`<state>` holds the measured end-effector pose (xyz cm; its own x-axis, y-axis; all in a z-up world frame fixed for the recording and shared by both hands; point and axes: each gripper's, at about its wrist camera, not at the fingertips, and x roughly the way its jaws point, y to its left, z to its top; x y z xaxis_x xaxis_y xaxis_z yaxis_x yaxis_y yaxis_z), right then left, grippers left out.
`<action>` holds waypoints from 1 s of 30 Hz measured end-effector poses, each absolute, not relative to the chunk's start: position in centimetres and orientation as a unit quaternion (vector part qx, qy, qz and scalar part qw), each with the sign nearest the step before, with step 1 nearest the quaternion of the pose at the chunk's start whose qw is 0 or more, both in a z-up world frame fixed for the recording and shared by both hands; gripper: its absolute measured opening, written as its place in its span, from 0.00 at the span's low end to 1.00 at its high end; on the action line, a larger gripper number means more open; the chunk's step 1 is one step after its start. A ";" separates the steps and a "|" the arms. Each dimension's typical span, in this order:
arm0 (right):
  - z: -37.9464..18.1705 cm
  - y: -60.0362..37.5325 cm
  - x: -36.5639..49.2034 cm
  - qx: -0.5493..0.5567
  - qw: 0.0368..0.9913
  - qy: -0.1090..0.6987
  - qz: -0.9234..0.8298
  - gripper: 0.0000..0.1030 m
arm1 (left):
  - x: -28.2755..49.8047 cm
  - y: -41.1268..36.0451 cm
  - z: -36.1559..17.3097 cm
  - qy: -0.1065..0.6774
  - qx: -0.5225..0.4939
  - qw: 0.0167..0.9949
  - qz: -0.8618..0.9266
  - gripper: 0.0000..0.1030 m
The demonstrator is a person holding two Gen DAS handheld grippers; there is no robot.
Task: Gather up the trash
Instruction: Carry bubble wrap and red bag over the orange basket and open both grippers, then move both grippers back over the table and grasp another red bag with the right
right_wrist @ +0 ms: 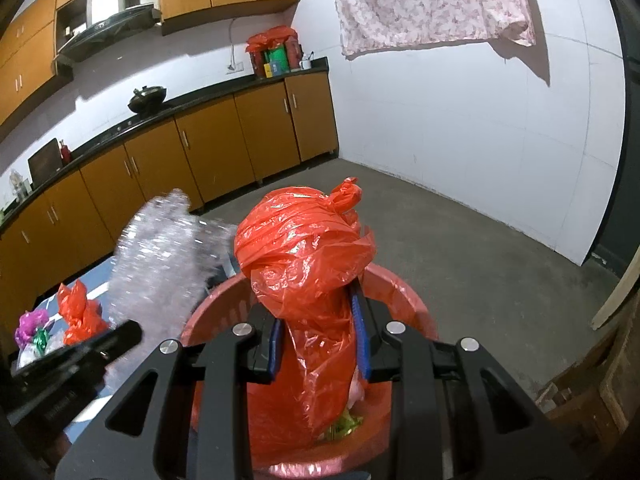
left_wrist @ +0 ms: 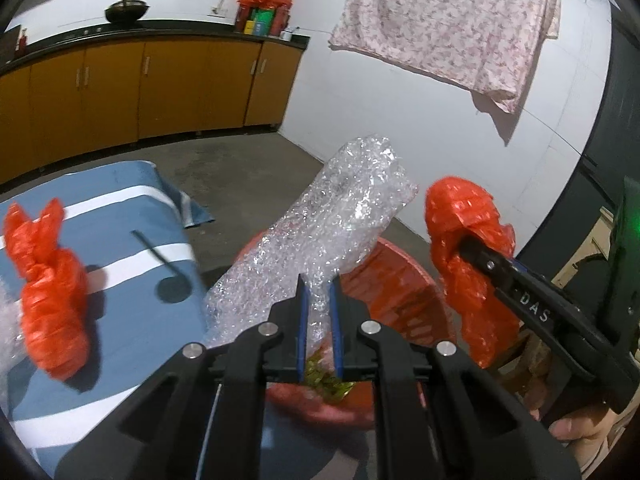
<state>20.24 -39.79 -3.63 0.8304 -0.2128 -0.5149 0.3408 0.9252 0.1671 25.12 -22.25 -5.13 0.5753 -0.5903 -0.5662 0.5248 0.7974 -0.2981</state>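
My left gripper (left_wrist: 318,286) is shut on a crumpled clear bubble wrap (left_wrist: 320,224) and holds it above the red bin (left_wrist: 400,284). My right gripper (right_wrist: 318,312) is shut on a crumpled red plastic bag (right_wrist: 304,256) and holds it over the same red bin (right_wrist: 404,296); the bag and the right gripper also show in the left wrist view (left_wrist: 468,240). Green and gold wrappers (right_wrist: 344,426) lie inside the bin. Another red plastic bag (left_wrist: 48,280) lies on the blue striped tablecloth (left_wrist: 132,320).
Purple and green wrappers (right_wrist: 32,332) lie on the table's far end. Orange kitchen cabinets (left_wrist: 140,88) run along the back wall with a wok (left_wrist: 126,8) on the counter. A floral cloth (left_wrist: 452,20) hangs on the white wall. Wooden boards (right_wrist: 592,400) stand at the right.
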 end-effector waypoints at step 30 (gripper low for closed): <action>-3.2 -39.6 19.0 0.126 0.951 0.230 -0.163 0.92 | 24.4 -13.5 -5.3 0.316 -0.062 0.931 -0.174 0.83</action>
